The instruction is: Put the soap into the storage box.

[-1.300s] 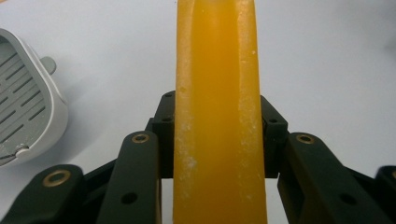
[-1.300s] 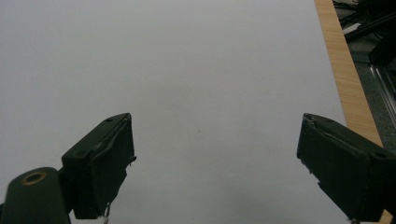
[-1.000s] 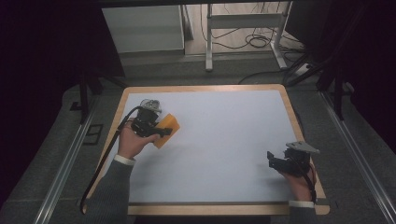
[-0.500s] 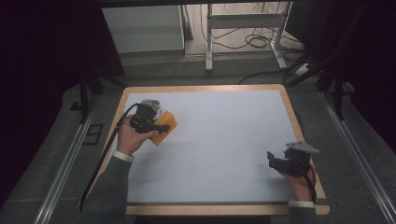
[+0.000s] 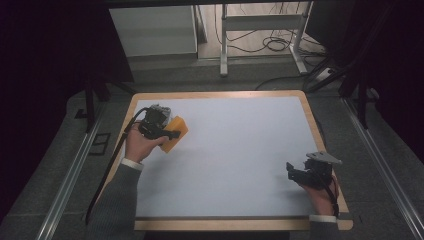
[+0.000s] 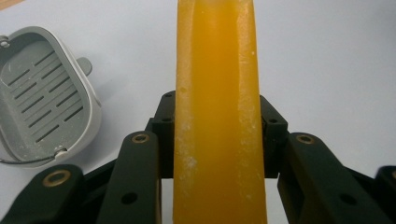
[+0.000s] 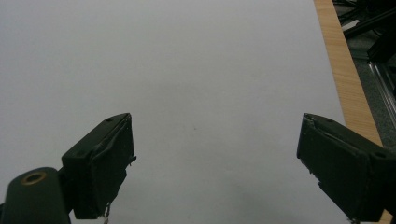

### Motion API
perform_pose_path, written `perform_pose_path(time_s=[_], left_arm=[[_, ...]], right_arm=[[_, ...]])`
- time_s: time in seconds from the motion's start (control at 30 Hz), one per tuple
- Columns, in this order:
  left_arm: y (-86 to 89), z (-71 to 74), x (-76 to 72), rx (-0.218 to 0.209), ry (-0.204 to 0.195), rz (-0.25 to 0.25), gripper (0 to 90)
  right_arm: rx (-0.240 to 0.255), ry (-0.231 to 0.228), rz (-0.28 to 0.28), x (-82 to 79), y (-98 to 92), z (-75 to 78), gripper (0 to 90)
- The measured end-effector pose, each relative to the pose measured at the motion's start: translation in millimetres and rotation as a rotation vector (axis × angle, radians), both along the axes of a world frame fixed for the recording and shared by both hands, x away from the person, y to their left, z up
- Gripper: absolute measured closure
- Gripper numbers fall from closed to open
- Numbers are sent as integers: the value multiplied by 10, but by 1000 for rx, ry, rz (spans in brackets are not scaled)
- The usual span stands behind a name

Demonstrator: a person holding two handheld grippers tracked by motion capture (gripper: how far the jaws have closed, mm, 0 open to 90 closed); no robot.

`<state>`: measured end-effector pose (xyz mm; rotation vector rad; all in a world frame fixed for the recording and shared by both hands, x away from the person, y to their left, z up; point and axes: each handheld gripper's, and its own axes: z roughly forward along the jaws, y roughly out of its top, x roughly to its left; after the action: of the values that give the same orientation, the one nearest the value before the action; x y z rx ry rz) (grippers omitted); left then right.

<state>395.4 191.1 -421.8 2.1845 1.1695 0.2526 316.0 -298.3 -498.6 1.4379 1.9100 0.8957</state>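
An orange soap bar [image 6: 217, 116] stands on edge between the jaws of my left gripper [image 6: 217, 107], which is shut on it. From above, the left gripper [image 5: 170, 134] sits at the table's far left, with the bar [image 5: 176, 131] sticking out to its right. A grey slotted soap dish [image 6: 39, 98] lies on the white mat just beside the jaws; from above its grey rim [image 5: 159, 109] peeks out past the hand. My right gripper [image 7: 215, 154] hangs open over bare mat, and from above it [image 5: 296, 172] is near the front right corner.
The white mat [image 5: 240, 145] covers a wooden-edged table [image 5: 310, 115]. The wooden edge [image 7: 343, 79] runs close to the right gripper's right jaw. Dark floor, metal rails and a desk frame with cables lie beyond the far edge.
The left hand with the soap bar has shifted slightly toward the far edge. The right gripper has stayed where it was.
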Motion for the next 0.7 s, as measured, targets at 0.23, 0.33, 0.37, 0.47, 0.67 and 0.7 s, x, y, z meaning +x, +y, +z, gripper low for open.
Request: perform_pose_path(time_s=[0.23, 0.33, 0.37, 0.47, 0.67, 0.7], left_arm=[[32, -13, 82, -7, 3, 17, 608], [31, -7, 137, -8, 5, 30, 608], [32, 0, 173, -11, 3, 39, 608], [38, 4, 206, -11, 5, 45, 608], [64, -4, 273, -18, 21, 62, 608], [73, -21, 299, -18, 25, 68, 608]], right_arm=[[0, -1, -3, -1, -9, 1, 112], [1, 0, -3, 0, -10, 1, 112], [1, -1, -3, -1, -10, 2, 112], [2, 0, -4, -2, -12, 3, 112], [4, 0, -7, 2, -28, 1, 112], [5, -1, -7, -1, -31, 3, 112]])
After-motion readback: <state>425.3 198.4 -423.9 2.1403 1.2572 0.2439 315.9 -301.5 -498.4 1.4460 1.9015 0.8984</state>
